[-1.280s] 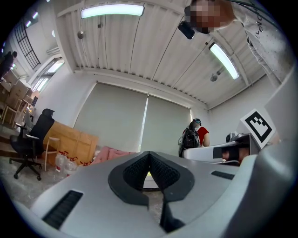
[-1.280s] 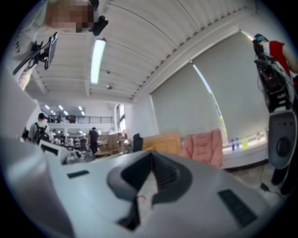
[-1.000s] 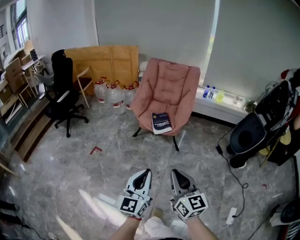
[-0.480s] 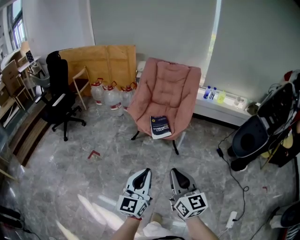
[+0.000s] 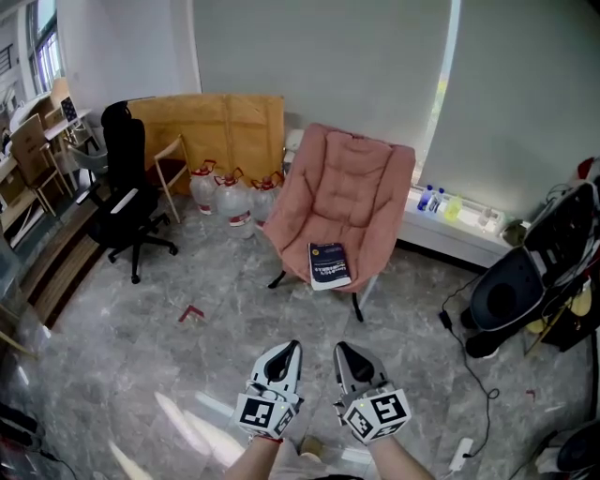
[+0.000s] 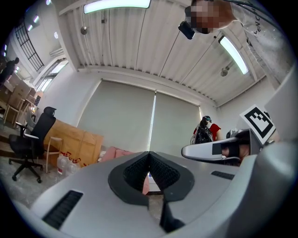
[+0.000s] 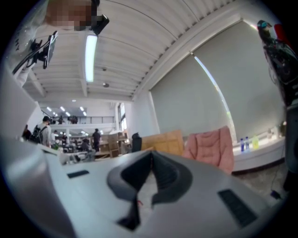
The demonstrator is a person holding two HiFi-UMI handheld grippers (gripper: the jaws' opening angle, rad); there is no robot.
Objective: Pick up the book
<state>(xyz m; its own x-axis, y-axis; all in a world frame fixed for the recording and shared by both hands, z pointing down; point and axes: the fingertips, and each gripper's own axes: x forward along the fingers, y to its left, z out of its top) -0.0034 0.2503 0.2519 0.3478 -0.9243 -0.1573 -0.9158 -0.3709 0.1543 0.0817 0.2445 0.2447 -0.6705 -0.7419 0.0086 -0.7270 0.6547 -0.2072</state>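
Office-type workspace, cluttered corner. Black swivel chair near wooden desks. Roller blinds down. Plywood sheet leaning on wall. Big water jugs on grey stone-look floor. Strip lights on slatted ceiling.

The left gripper and right gripper are pale grey shells with black ribbed pads inside — each carries a white cube of black square markers.

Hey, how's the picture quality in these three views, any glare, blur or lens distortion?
Head view: sharp, evenly lit, the book clear on the pink chair, pale glare streaks on the floor. Left gripper view: strong fisheye, dark corners, ceiling light blown out. Right gripper view: fisheye too, softer overall, the right gripper blurred close to the lens.
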